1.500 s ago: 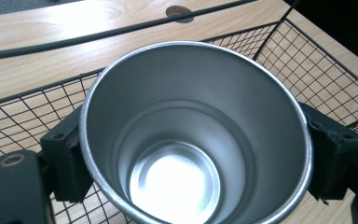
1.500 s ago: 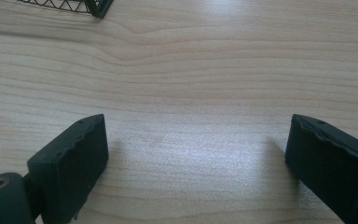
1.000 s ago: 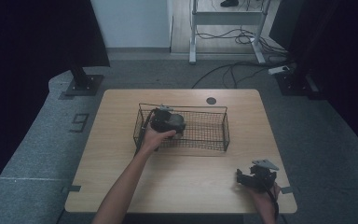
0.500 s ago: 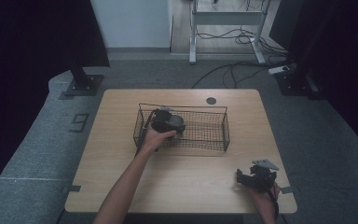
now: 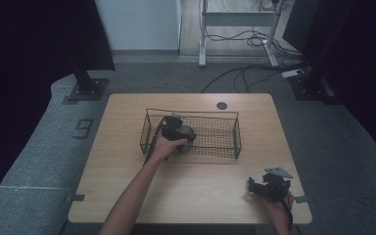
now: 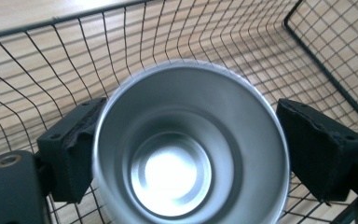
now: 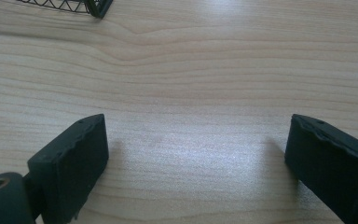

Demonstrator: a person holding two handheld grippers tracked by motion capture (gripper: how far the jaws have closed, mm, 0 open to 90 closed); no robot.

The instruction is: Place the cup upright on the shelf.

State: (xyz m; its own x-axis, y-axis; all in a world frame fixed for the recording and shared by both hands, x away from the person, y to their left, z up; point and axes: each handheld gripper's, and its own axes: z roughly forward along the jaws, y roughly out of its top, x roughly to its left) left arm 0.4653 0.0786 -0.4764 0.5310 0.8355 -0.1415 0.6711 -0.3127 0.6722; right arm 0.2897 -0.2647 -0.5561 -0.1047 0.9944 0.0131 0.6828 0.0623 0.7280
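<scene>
A black wire basket stands in the middle of the wooden table. My left gripper reaches into the basket's left half, held by a hand from the front. Its jaws press on both sides of a shiny metal cup, whose open mouth faces the camera, with the basket mesh behind it. In the high view the cup shows as a grey patch at the gripper's tip. My right gripper rests near the table's front right corner, and its jaws stand wide apart over bare wood.
A corner of the basket lies far ahead of the right gripper. A dark round grommet sits near the table's far edge. Grey floor with cables and stand bases surrounds the table.
</scene>
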